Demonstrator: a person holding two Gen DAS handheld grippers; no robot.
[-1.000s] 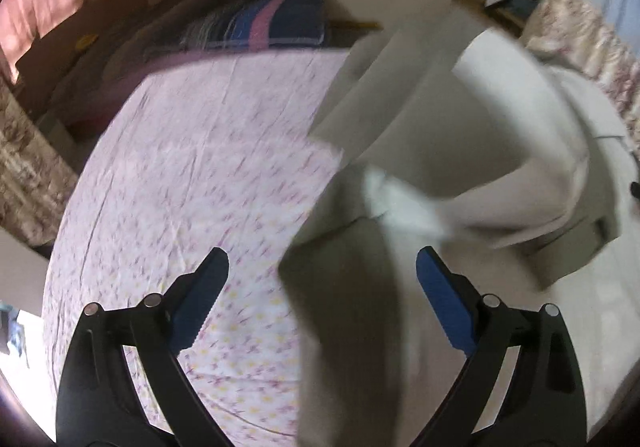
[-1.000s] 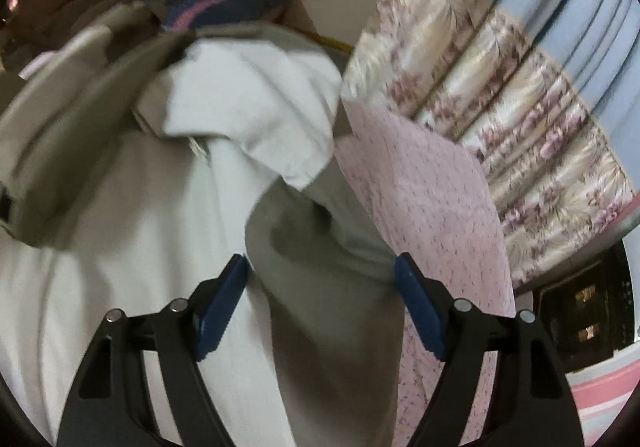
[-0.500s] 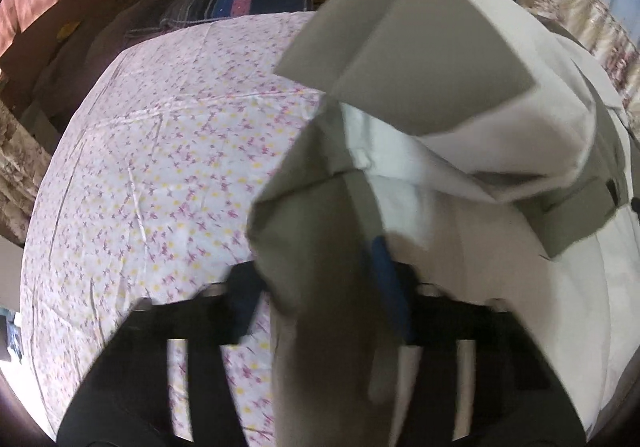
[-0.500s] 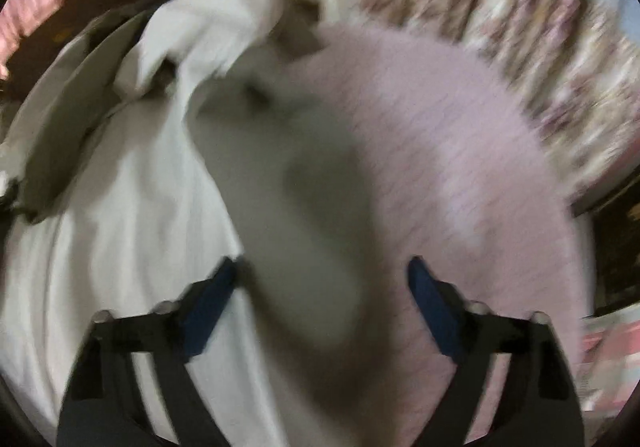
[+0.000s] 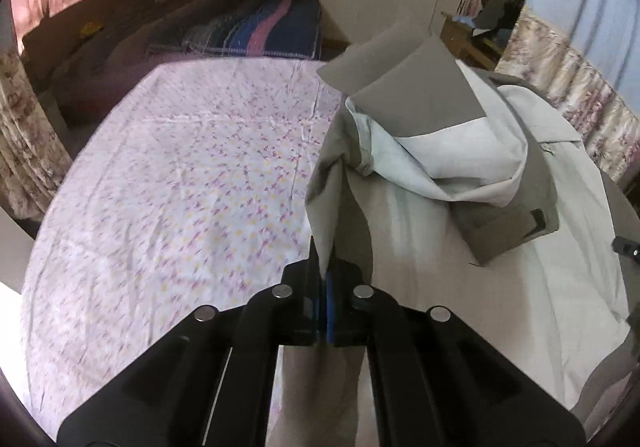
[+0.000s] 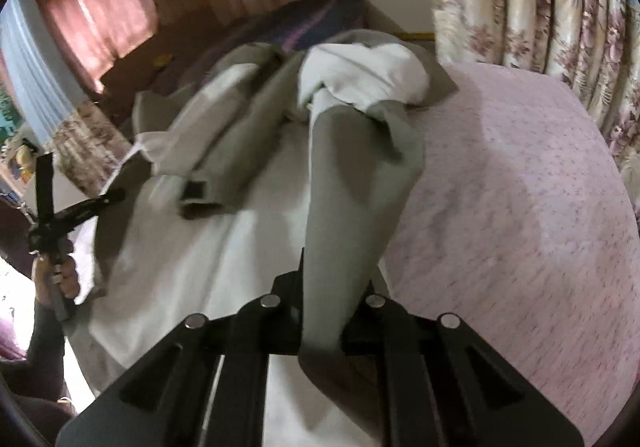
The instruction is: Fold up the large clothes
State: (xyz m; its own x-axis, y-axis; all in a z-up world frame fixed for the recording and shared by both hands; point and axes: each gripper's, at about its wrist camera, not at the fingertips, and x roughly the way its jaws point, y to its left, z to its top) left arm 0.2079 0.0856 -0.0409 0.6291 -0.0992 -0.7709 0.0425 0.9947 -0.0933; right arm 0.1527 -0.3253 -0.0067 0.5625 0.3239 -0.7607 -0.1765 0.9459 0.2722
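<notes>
A large grey-brown coat with a pale lining lies crumpled on the bed, lining side up. My left gripper is shut on a raised fold of its edge, which runs up from the jaws as a taut ridge. In the right wrist view the same coat rises in a thick grey fold from my right gripper. Its jaws are closing, and the bunched cloth is pressed between them. The blue pads are hidden by the fabric there. At the far left of that view, a hand holds the left gripper.
The bed sheet is pink with small flowers and spreads wide to the left of the coat and to its right. A striped blanket lies at the far end. Floral curtains hang close by the right side.
Both grippers went from wide open to closed on folds of the coat. Both have since drawn back and lifted a little, pulling the cloth up into ridges.
</notes>
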